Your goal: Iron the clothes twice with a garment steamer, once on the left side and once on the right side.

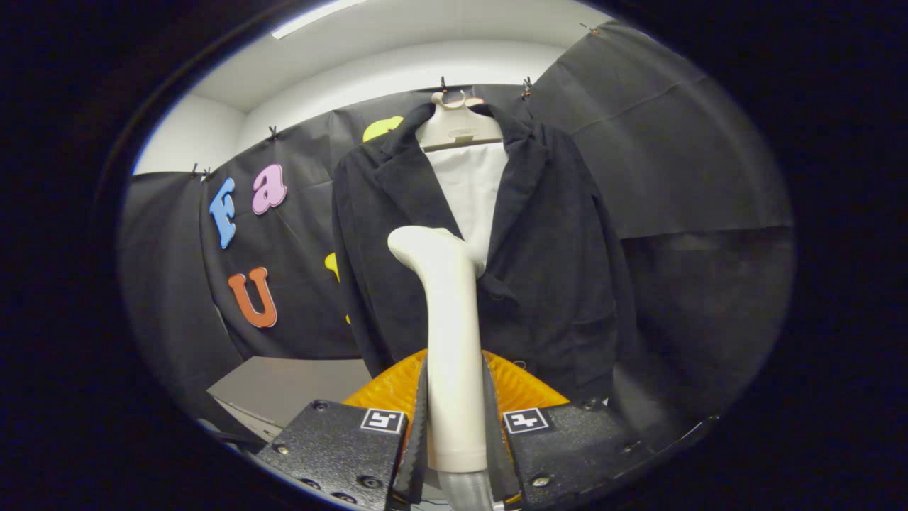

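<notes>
Both tool (455,415) fingers clamp the steamer (447,319) before the jacket (560,270).

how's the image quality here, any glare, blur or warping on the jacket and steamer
Gripper view: fisheye warping bows the booth wall and ceiling edges; the dark jacket is sharp but its folds sink into shadow; the pale steamer, clamped between the gripper's jaws, is evenly lit with soft shading and no harsh glare; the ceiling light strip is bright and blown out.
</notes>
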A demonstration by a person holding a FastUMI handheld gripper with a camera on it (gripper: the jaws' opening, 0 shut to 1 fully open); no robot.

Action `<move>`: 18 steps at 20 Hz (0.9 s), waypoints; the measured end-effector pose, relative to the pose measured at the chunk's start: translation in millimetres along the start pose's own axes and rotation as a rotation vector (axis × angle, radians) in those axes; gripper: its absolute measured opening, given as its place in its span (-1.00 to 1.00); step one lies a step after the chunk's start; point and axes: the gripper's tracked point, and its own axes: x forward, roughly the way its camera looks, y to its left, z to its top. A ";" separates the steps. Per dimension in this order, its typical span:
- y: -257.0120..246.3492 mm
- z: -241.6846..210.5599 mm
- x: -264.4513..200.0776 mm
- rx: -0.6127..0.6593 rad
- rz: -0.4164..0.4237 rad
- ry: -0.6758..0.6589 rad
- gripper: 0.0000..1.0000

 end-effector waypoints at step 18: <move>-20.6 -135.0 -2.6 0.004 -0.032 0.229 -0.25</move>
